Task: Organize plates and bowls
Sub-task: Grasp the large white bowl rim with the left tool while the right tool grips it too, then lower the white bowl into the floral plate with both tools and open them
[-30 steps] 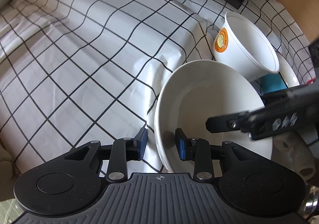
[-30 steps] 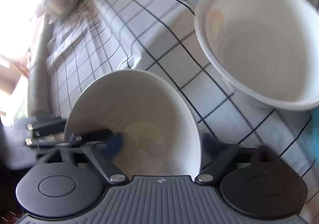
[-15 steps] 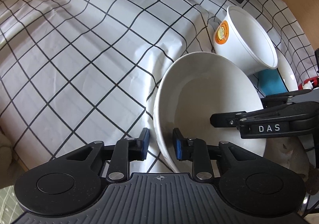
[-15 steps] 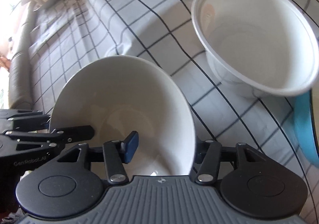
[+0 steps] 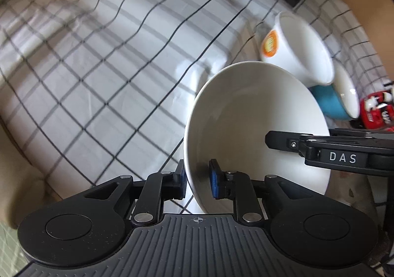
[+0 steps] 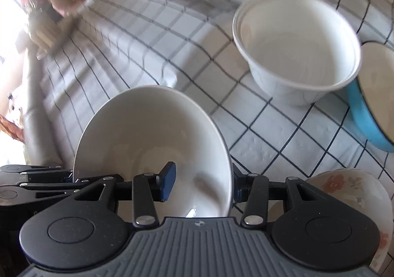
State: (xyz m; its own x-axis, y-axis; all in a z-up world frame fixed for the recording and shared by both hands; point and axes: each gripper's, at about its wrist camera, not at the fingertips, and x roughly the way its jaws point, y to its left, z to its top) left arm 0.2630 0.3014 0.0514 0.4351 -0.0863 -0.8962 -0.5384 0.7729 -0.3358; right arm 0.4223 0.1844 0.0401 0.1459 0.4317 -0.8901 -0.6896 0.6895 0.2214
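Observation:
A white ceramic bowl [image 5: 256, 129] is held tilted above the checked tablecloth. My left gripper [image 5: 197, 182] is shut on its near rim, one blue pad inside and one outside. My right gripper [image 6: 204, 183] straddles the opposite rim of the same bowl [image 6: 152, 144], its jaws wide and its left pad clear of the wall; it shows in the left wrist view [image 5: 320, 151] from the right. A white paper tub [image 6: 298, 47] with an orange label [image 5: 269, 44] stands beyond.
A blue-sided bowl [image 6: 367, 109] sits right of the tub, also in the left wrist view [image 5: 332, 102]. A floral bowl [image 6: 349, 193] lies under my right gripper. A red tin [image 5: 376, 112] stands at the far right. The black-and-white checked cloth [image 5: 110, 55] stretches left.
Both grippers and the bowl have lifted and shifted, blurring the table. The right gripper's jaws have opened wider around the bowl's rim. The left gripper keeps its hold.

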